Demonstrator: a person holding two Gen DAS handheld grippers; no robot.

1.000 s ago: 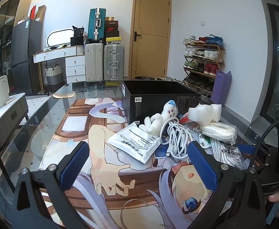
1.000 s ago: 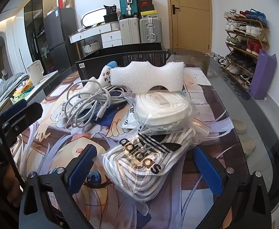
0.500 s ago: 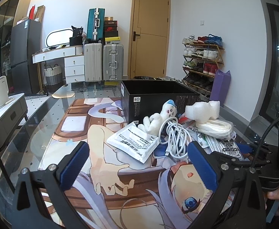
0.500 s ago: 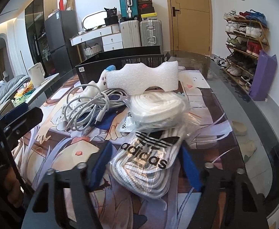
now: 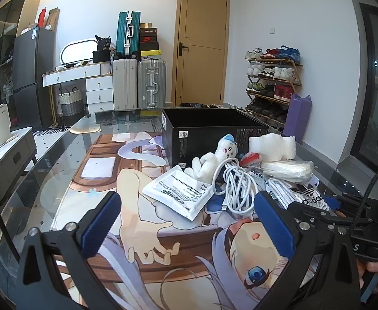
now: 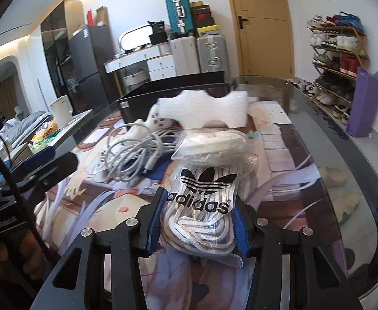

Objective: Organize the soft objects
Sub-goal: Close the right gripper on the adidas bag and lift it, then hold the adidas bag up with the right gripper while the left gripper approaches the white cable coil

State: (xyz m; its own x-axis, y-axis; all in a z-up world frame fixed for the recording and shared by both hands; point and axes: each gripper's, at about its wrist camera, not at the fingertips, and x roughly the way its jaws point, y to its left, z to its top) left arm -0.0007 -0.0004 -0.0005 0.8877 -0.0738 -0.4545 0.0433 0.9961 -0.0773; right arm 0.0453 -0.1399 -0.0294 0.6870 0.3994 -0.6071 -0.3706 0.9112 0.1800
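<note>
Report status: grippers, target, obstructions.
Right gripper just closed, shut on adidas bag. Left gripper open, empty. White bundle bag rests against adidas bag's far end.

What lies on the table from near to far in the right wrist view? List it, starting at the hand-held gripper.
right hand-held gripper shut on adidas bag → bagged white roll → white foam piece → black box

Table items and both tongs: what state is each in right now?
Right tongs: just closed, shut on adidas bag.
Adidas bag: squeezed between the pads.
Left tongs: open, empty.
Black box: open-topped.
White cable: coiled, loose.
Plush toy: lying against box.
</note>
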